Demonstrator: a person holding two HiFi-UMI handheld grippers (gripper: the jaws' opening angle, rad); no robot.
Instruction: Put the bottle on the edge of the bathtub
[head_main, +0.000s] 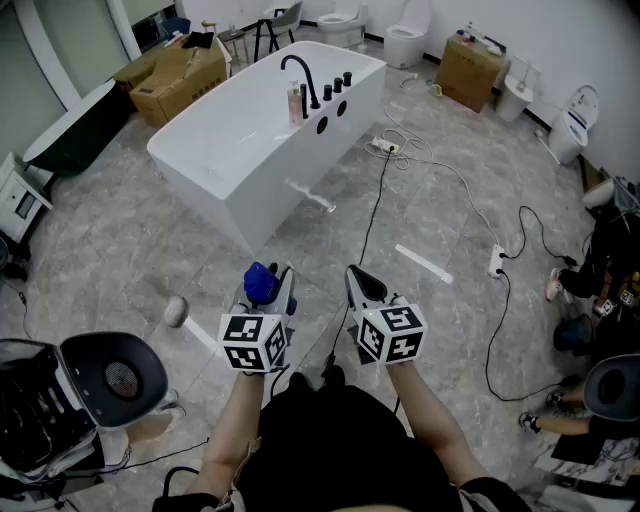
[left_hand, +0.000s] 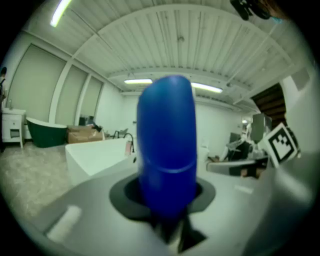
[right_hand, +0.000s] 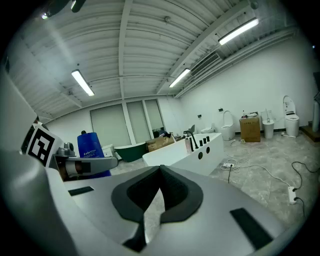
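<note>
- The bottle is off the floor but not yet placed. It sits in my left gripper, and the bathtub stands well ahead of both tools.
- As I judge it, what's left is to carry it over and set it on the bathtub's edge.
- My left jaws stand partly apart, clamped on the bottle's body.
- My right gripper is closed on nothing, just beside the left one.

You get bright, even light from ceiling tubes. Both gripper views warp at the edges, and the near bottle blurs.
</note>
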